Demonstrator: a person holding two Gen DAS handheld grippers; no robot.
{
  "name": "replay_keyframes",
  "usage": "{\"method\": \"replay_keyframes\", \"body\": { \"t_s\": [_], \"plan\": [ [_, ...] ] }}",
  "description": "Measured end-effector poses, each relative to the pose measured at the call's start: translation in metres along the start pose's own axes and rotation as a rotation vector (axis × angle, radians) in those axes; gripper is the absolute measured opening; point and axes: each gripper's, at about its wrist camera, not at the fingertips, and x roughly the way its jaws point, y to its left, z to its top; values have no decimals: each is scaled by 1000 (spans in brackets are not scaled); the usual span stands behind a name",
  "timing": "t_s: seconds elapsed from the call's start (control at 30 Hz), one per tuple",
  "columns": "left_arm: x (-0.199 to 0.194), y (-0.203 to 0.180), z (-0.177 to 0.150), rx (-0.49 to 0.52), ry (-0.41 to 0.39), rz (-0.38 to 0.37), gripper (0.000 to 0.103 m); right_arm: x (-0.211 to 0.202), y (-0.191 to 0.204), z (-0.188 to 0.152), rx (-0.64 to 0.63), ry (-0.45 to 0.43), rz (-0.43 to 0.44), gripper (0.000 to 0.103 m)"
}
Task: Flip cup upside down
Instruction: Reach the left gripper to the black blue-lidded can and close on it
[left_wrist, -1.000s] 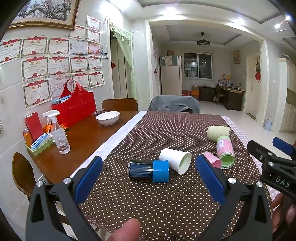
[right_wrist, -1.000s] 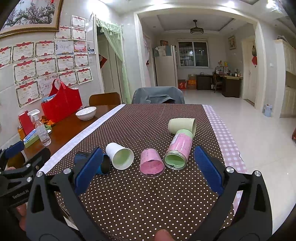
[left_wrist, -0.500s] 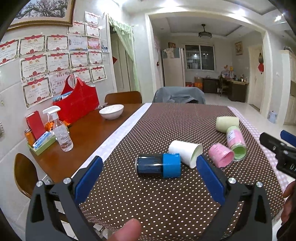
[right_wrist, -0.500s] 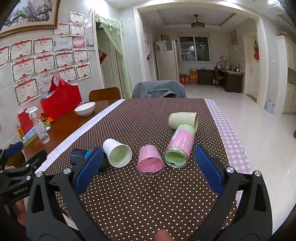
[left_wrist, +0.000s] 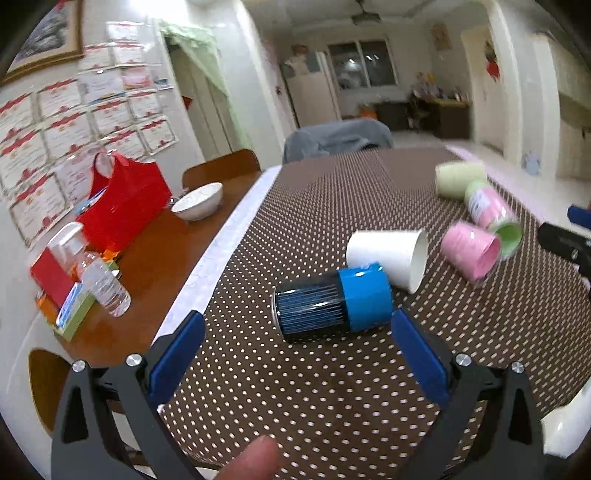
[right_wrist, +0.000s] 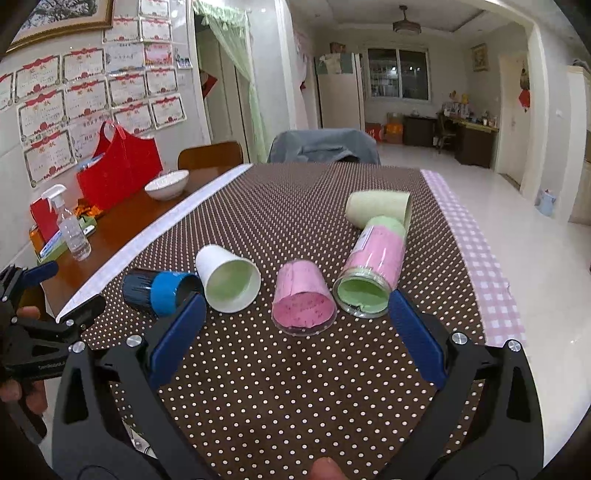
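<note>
Several cups lie on their sides on the brown polka-dot tablecloth (right_wrist: 295, 369). A dark ribbed cup with a blue band (left_wrist: 332, 308) lies just ahead of my open left gripper (left_wrist: 295, 349); it also shows in the right wrist view (right_wrist: 157, 288). Behind it lies a white paper cup (left_wrist: 388, 256) (right_wrist: 227, 278). A pink cup (right_wrist: 303, 299) (left_wrist: 471, 251), a pink-and-green cup (right_wrist: 371, 273) and a pale green cup (right_wrist: 378, 212) lie further right. My open right gripper (right_wrist: 295, 345) is empty, just short of the pink cup.
On the bare wooden table at the left stand a white bowl (right_wrist: 166, 184), a red bag (right_wrist: 118, 166), a spray bottle (right_wrist: 72, 230) and a small tray of items (left_wrist: 70, 310). A chair with a grey cover (right_wrist: 323, 147) stands at the far end. The table's right edge drops to the floor.
My left gripper has moved forward and closer to the blue-banded cup, with the view tilted and blurred. My right gripper has edged forward toward the pink cup. No cup has moved.
</note>
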Motion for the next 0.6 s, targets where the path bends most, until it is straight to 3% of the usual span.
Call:
{"method": "replay_keyframes", "body": {
  "t_s": [0.17,0.37,0.6],
  "plan": [
    [30,2,4,118,58,-20,99,28,-3,0,12,65,12,97],
    [57,-2,6,385,101,-46,99,45,-9,-2,35,119,14,97],
    [80,-4,20,603,143,-198,99,47,-26,-5,98,160,-18,97]
  ]
}}
